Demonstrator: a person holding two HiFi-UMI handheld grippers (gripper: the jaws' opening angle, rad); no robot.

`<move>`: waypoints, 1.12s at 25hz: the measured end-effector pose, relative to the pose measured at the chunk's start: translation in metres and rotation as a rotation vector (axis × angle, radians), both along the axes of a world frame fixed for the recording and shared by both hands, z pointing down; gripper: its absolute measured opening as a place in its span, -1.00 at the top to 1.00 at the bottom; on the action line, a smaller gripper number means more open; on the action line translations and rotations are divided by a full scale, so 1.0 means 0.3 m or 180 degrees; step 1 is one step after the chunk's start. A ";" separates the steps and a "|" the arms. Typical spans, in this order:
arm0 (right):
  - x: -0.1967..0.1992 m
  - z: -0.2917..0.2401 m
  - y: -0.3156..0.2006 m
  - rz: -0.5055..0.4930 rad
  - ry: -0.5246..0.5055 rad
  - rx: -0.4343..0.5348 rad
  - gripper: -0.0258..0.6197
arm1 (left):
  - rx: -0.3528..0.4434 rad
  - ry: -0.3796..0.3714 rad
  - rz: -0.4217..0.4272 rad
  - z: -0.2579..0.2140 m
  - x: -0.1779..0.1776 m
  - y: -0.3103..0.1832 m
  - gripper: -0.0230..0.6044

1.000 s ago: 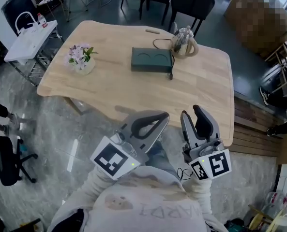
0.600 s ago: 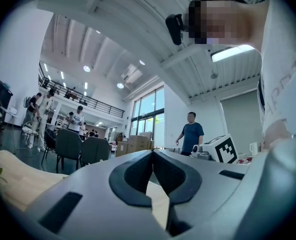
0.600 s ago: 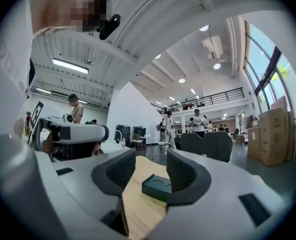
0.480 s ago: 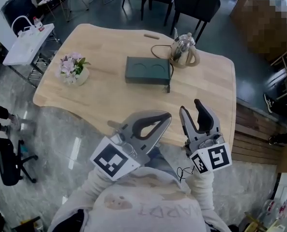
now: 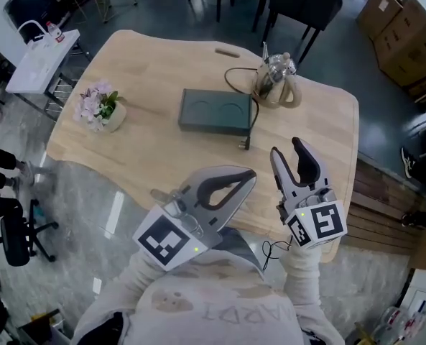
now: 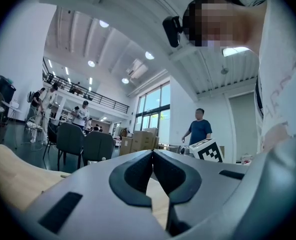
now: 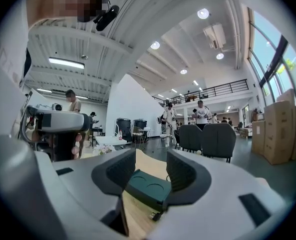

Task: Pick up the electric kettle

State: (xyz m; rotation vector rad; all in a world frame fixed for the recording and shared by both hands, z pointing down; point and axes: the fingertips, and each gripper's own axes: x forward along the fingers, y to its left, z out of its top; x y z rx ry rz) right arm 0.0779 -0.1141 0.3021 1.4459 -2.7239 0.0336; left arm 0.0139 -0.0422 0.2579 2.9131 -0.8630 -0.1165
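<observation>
The electric kettle (image 5: 274, 81), clear glass with a beige handle, stands at the far right of the wooden table (image 5: 162, 149), its cord looping beside it. A dark green flat base (image 5: 216, 112) lies just left of it, and shows again between the right jaws as the green base (image 7: 147, 185). My left gripper (image 5: 248, 175) is shut and empty, over the table's near edge. My right gripper (image 5: 287, 152) is open and empty, a good way short of the kettle. The left gripper (image 6: 152, 153) has its pads meeting; the right gripper (image 7: 150, 168) has a wide gap.
A small pot of pink flowers (image 5: 98, 108) sits at the table's left end. Dark chairs (image 5: 299, 2) stand behind the far edge. A white side table (image 5: 40, 52) is at the far left, cardboard boxes (image 5: 403, 27) at the far right. People stand in the hall.
Both grippers have moved forward from in front of the table to over its near edge. The kettle and green base now lie closer ahead.
</observation>
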 end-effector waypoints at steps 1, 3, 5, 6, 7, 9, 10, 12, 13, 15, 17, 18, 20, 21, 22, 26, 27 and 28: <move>0.006 0.008 -0.025 -0.0019 0.0002 -0.0016 0.38 | -0.0011 -0.0006 -0.0009 0.005 0.009 -0.019 0.89; 0.012 0.023 -0.076 -0.0064 0.0002 -0.0049 0.38 | -0.0039 -0.0027 -0.0027 0.015 0.024 -0.056 0.89; 0.015 0.036 -0.128 -0.0111 0.0009 -0.0071 0.38 | -0.0070 -0.0045 -0.0048 0.025 0.038 -0.096 0.89; 0.016 0.042 -0.153 -0.0133 0.0014 -0.0080 0.38 | -0.0084 -0.0044 -0.0061 0.029 0.045 -0.115 0.89; 0.018 0.050 -0.176 -0.0153 0.0017 -0.0091 0.38 | -0.0101 -0.0040 -0.0075 0.034 0.051 -0.134 0.89; 0.023 0.068 -0.221 -0.0188 0.0018 -0.0125 0.38 | -0.0145 -0.0037 -0.0103 0.044 0.063 -0.169 0.89; 0.028 0.077 -0.242 -0.0199 0.0015 -0.0146 0.38 | -0.0164 -0.0043 -0.0117 0.049 0.068 -0.185 0.89; 0.042 0.098 -0.284 -0.0210 0.0011 -0.0191 0.38 | -0.0199 -0.0062 -0.0146 0.061 0.079 -0.217 0.89; 0.051 0.109 -0.306 -0.0215 0.0016 -0.0211 0.38 | -0.0219 -0.0069 -0.0159 0.068 0.084 -0.233 0.89; 0.069 0.133 -0.352 -0.0214 0.0024 -0.0253 0.38 | -0.0265 -0.0081 -0.0183 0.084 0.093 -0.264 0.89; 0.086 0.160 -0.397 -0.0189 0.0021 -0.0305 0.38 | -0.0296 -0.0098 -0.0202 0.099 0.098 -0.296 0.89; 0.094 0.174 -0.418 -0.0176 0.0020 -0.0328 0.38 | -0.0302 -0.0100 -0.0211 0.105 0.102 -0.312 0.89; 0.110 0.203 -0.456 -0.0162 0.0025 -0.0365 0.38 | -0.0318 -0.0099 -0.0227 0.117 0.113 -0.344 0.89; 0.119 0.218 -0.473 -0.0156 0.0027 -0.0384 0.38 | -0.0335 -0.0109 -0.0229 0.125 0.119 -0.358 0.89; 0.129 0.232 -0.489 -0.0148 0.0027 -0.0403 0.38 | -0.0353 -0.0126 -0.0226 0.134 0.126 -0.370 0.89; 0.184 0.283 -0.559 -0.0081 0.0020 -0.0467 0.38 | -0.0390 -0.0159 -0.0217 0.159 0.159 -0.419 0.89; 0.201 0.295 -0.576 -0.0056 0.0016 -0.0484 0.38 | -0.0403 -0.0168 -0.0216 0.165 0.166 -0.430 0.89; 0.219 0.308 -0.592 -0.0030 0.0014 -0.0501 0.38 | -0.0415 -0.0181 -0.0213 0.170 0.174 -0.441 0.89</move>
